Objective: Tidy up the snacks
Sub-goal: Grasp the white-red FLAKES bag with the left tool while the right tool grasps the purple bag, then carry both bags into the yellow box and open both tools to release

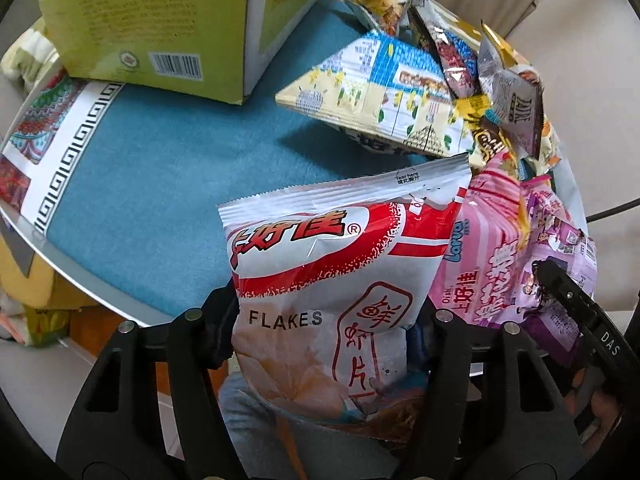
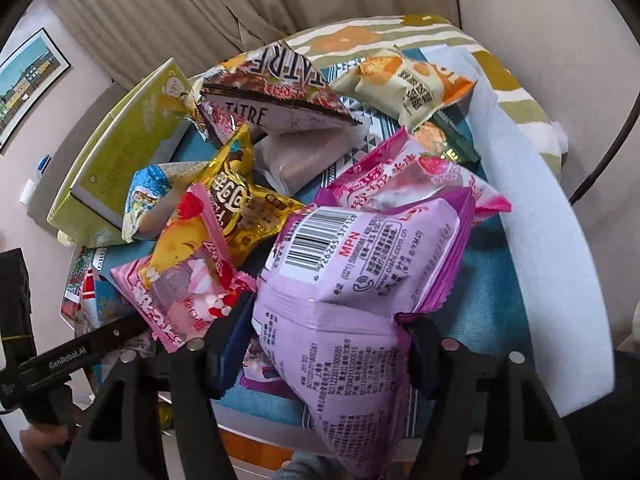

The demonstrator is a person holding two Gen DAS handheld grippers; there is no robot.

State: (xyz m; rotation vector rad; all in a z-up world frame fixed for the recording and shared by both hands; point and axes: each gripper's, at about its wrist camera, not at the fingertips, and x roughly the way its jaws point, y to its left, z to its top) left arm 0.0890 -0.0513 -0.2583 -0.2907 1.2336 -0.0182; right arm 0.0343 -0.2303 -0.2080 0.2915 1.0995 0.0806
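Note:
A white-and-red prawn flakes bag (image 1: 320, 248) stands upright between the fingers of my left gripper (image 1: 326, 332), which is shut on its lower half. It hangs over the blue tablecloth (image 1: 160, 184). In the right wrist view a purple snack bag (image 2: 360, 248), barcode side up, is pinched at its middle by my right gripper (image 2: 324, 344), which is shut on it. That purple bag (image 1: 560, 248) also shows at the right edge of the left wrist view, beside a pink striped bag (image 1: 480, 260). Part of the other gripper's black body (image 2: 80, 356) shows at the lower left.
A green carton (image 1: 160, 28) stands at the back left of the round table (image 1: 100, 296). Several loose snacks are piled up: a yellow-and-blue bag (image 1: 384, 92), a TATRE bag (image 2: 280, 100), a gold bag (image 2: 240, 200), a pink strawberry bag (image 2: 400, 176).

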